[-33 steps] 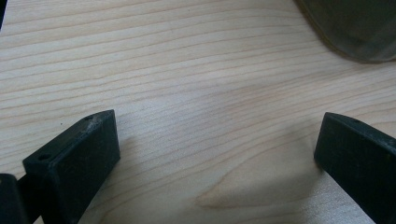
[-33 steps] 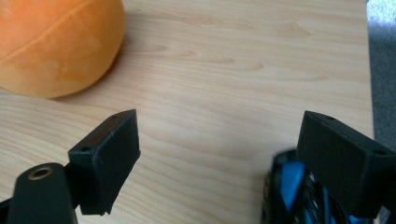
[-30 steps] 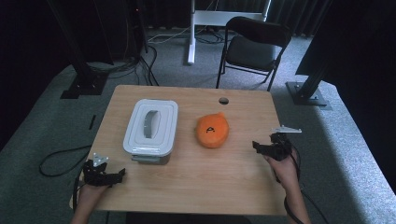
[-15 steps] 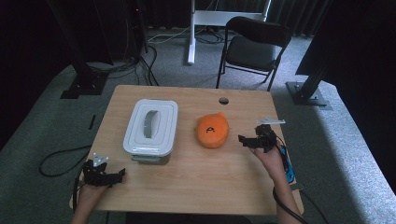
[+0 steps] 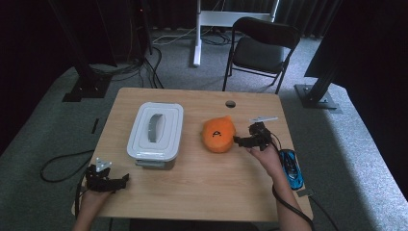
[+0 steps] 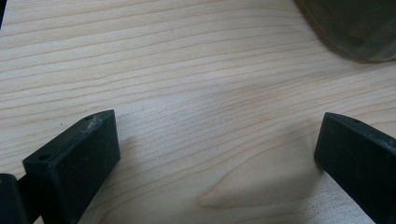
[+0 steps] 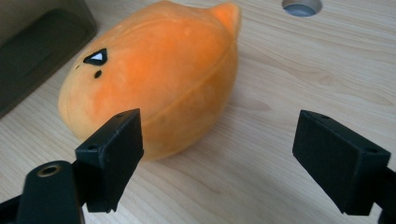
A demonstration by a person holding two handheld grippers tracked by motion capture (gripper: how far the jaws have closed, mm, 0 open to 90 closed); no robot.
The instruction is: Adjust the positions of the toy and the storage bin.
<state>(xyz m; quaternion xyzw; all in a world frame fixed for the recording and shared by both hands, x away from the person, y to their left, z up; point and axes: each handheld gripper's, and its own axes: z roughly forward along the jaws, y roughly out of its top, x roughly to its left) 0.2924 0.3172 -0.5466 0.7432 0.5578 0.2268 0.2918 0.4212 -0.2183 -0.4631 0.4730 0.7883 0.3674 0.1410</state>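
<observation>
**Right tool closes in on the orange plush**

Moved since a second ago: the right tool (image 5: 239, 140) travels from the desk's right edge toward 9 o'clock and now sits just beside the orange plush toy (image 5: 219, 135), at the toy's 3 o'clock side. In the right gripper view, the tool (image 7: 217, 156) stands wide, its jaws spread with bare wood between them; the plush toy (image 7: 154, 74) lies ahead toward 11 o'clock, overlapping the near jaw, and whether that jaw touches it cannot be told. Nothing is held.

The left tool (image 5: 117, 182) has not shifted; it rests near the desk's (image 5: 202, 187) front-left corner, at 7 o'clock from the white lidded container (image 5: 156, 129). Its own view shows the jaws wide apart over bare wood, with an edge of the container (image 6: 350, 28) at 1 o'clock.

The plush lies on the desk's middle, just right of the container and at 7 o'clock from the round cable hole (image 5: 230, 103). Judged from this approach, a grasp of the plush is the step in hand; the jaws likely need to advance and straddle the toy's body before closing. The container's lid remains on.
</observation>
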